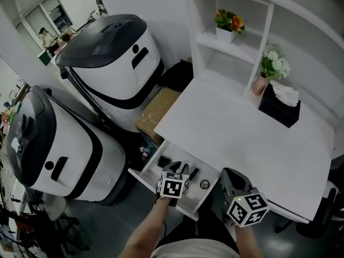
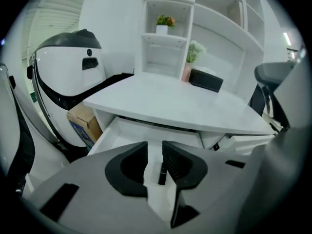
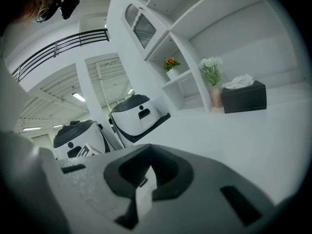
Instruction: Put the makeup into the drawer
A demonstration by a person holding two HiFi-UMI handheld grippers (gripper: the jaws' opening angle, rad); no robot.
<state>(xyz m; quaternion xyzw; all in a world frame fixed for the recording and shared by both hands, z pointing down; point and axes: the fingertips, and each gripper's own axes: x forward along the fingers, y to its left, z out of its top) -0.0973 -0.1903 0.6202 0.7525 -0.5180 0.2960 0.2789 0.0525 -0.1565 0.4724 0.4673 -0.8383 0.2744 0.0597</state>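
Far left: two large white machines [image 1: 115,63] with dark tops; a cardboard box [image 1: 157,112] sits between them and the desk; none of it in play.

Drawer [image 1: 146,180] stands pulled out under the desk's front-left edge, wide open; makeup [image 1: 163,161] lies inside on its floor: a dark square compact, a couple of slim dark pieces beside it, a small round one nearer the right wall; exact kinds too small to tell.

Left gripper [image 2: 155,150] hangs over the drawer, angled down into it; jaws apart with a narrow gap, pads pressing on nothing; through the gap a slim dark stick [image 2: 162,173] shows, lying on the drawer floor just by the right jaw; not clamped, as far as I can judge.

Right gripper [image 3: 146,172] sits right of the drawer at the desk's front edge, pointing out across the top; jaws drawn together at the tips, nothing held that I can make out.

Desk [image 1: 242,138] top bare of makeup; only a black tissue box [image 1: 278,107] and a vase of white flowers [image 1: 271,69] at the back; orange flowers [image 1: 228,21] on the shelf above.

Reading: the putting-in looks done or all but done; no piece visible outside the drawer. Next move, as I judge it: lift the left gripper straight clear so the jaws do not drag the stick; then, if closing is wanted, a flat push on the drawer front, slow enough that loose pieces do not roll.
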